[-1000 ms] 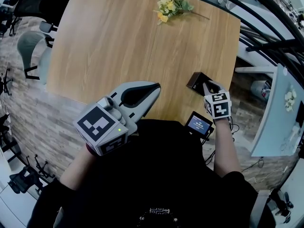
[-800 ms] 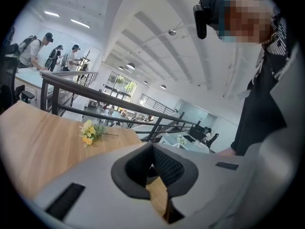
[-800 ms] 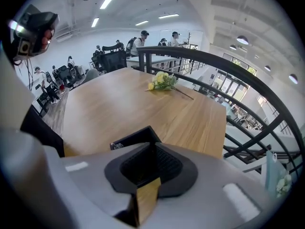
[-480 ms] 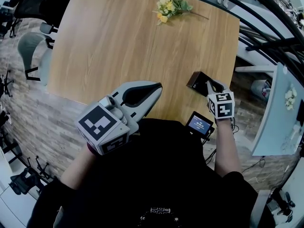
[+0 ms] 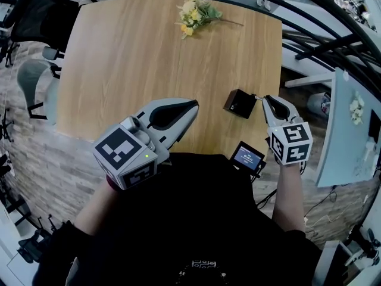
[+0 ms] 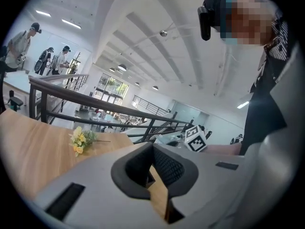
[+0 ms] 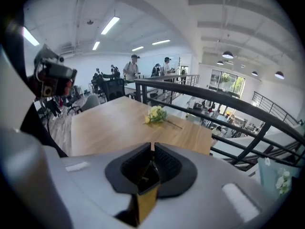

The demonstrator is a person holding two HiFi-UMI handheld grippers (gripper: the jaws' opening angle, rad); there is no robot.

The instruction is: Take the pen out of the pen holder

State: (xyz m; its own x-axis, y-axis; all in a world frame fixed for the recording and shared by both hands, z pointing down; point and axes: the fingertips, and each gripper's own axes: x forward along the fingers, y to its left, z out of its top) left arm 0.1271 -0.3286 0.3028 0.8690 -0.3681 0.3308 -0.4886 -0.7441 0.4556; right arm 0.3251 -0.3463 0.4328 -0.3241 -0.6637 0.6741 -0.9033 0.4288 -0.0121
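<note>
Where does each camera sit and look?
Head view: on the person's head, facing steeply down at the light wooden table; shows the dark-clad torso, left gripper, right gripper.
Left gripper view: on the left gripper, facing along its shut jaws; shows the torso.
Right gripper view: on the right gripper, facing along jaws that, just closing, pinch a thin pen; torso too.
Shared: all catch the yellow flower bunch.

L gripper [image 5: 194,103]: jaws shut, nothing betw. them, tips point a bit down. R gripper [image 5: 264,99]: jaws just been closing, now pinch a thin pen [image 5: 256,97] right at the tips, pointing down more. L arm [image 5: 95,210] is bent in close. R arm [image 5: 289,189] is out to the side.
</note>
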